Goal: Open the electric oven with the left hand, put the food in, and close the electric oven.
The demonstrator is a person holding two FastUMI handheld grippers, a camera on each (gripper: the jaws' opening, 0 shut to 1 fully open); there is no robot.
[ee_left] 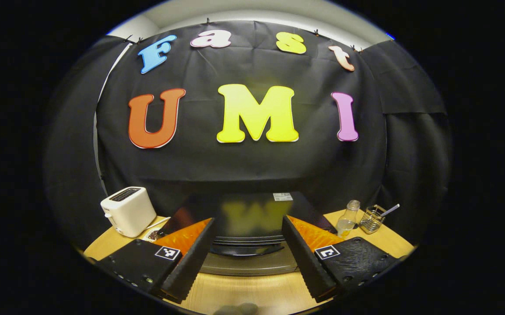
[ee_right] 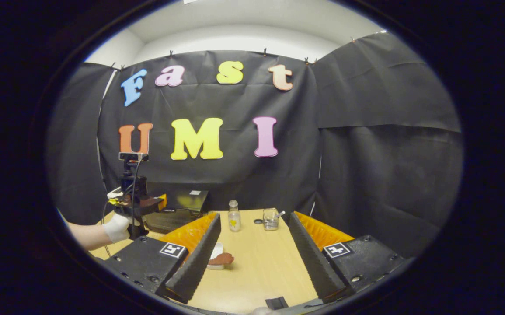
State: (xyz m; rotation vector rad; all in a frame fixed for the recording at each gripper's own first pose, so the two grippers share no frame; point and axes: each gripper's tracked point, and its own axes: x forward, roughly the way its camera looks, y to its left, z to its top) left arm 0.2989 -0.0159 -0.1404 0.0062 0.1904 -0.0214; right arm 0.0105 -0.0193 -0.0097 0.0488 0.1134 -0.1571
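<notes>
White toaster (ee_left: 128, 211) — glass bottle (ee_left: 348, 218), wire holder (ee_left: 371, 218) on table (ee_left: 252, 293).

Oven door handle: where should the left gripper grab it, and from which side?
Take the oven door's handle bar mid-span, straight from the front. It runs level across the door's top edge, between the open left gripper fingers, so turning to close above and below probably suits.

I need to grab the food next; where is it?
In the right gripper view the food lies on the table, just beside the right gripper's left finger.
</notes>
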